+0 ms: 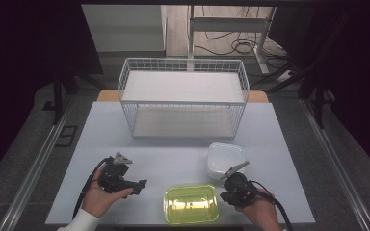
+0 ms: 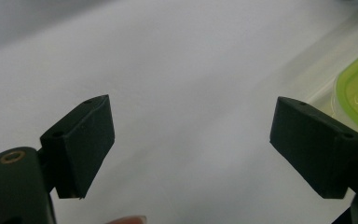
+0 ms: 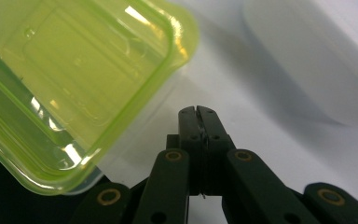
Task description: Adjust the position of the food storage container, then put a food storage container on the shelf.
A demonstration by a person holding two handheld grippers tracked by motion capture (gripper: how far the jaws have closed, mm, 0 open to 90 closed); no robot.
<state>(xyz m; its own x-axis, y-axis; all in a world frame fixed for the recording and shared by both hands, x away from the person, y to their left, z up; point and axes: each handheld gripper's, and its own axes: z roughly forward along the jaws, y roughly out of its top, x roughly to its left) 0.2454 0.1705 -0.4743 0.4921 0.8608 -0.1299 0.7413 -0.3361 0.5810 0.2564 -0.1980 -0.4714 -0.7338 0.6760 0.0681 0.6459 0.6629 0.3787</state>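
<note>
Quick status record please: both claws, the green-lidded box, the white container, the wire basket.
left claw: open, nothing between its jaws, left of the box
right claw: shut, empty, right of the box
green-lidded box: on the table at its near edge, between the hands
white container: beyond the right claw
wire basket: at the table's far side

The container with the green lid (image 1: 191, 204) lies flat at the near edge of the bench (image 1: 173, 159), between the two hands. It is a rounded rectangle with its long side running across the bench; its translucent yellow-green lid (image 3: 74, 88) is on, with a raised rim and a stepped inner panel that catches the light. A clear base shows beneath the lid's edge. Just beyond its far right corner sits the white container (image 1: 225, 161), a rounded, milky-white tub lying flat and close beside it.
</note>
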